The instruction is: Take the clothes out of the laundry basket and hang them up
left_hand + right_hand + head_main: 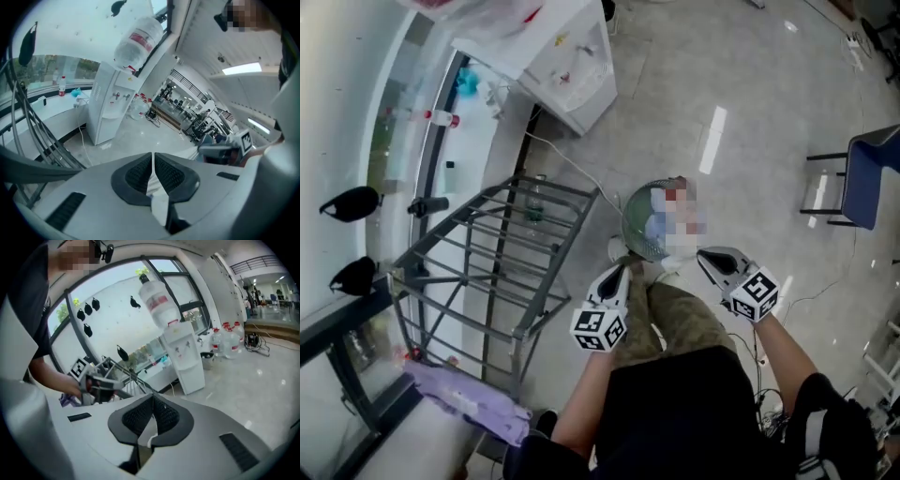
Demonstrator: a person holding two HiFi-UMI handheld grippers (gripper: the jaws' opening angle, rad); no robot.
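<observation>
An olive-green garment (680,314) hangs in front of the person, between both arms. My left gripper (623,274) is shut on its left edge; a pale fold of the cloth shows pinched between the pads (153,185). To its right, my right gripper (703,255) is also shut, and a strip of the cloth sits between its pads (151,427). The round green laundry basket (628,223) stands on the floor just beyond both grippers, with more clothes inside. A grey metal drying rack (478,253) stands to the left of the left gripper.
A purple cloth (464,398) lies over the rack's near end. A white water dispenser (567,66) stands by the window at the back, with a cable running over the floor toward the basket. A blue chair (872,173) is at the far right.
</observation>
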